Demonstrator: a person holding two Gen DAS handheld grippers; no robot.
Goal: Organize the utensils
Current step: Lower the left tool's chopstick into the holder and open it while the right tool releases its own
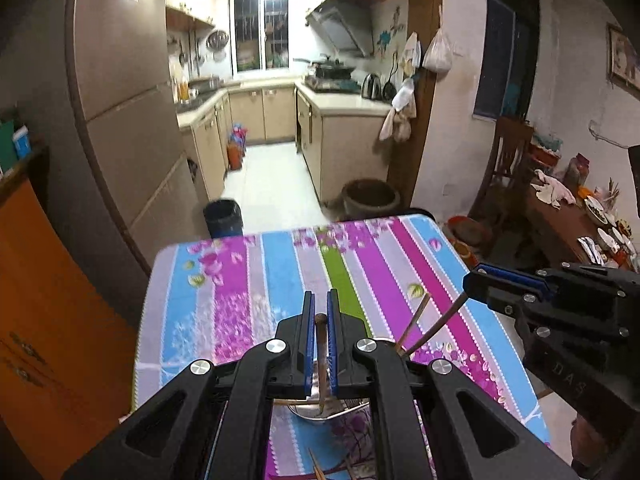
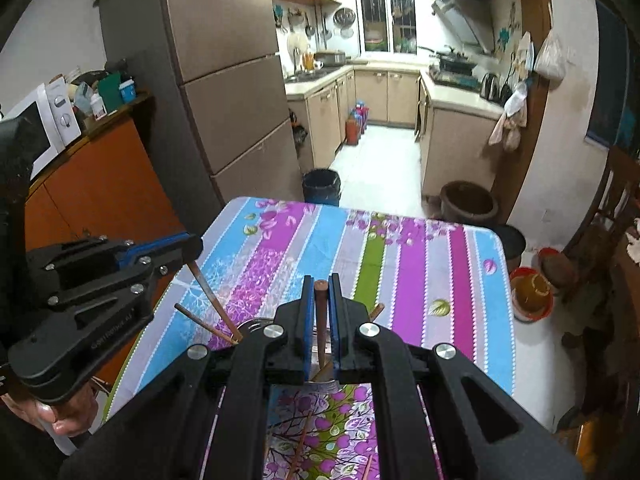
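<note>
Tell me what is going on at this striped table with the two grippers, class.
A person is sorting chopsticks with a handheld gripper in each hand. The left gripper is shut on one brown chopstick, and the right gripper is shut on another chopstick. Both chopsticks point down toward a metal bowl on the striped tablecloth. More chopsticks lean out of the bowl, and a few lie loose on the cloth nearer the cameras.
</note>
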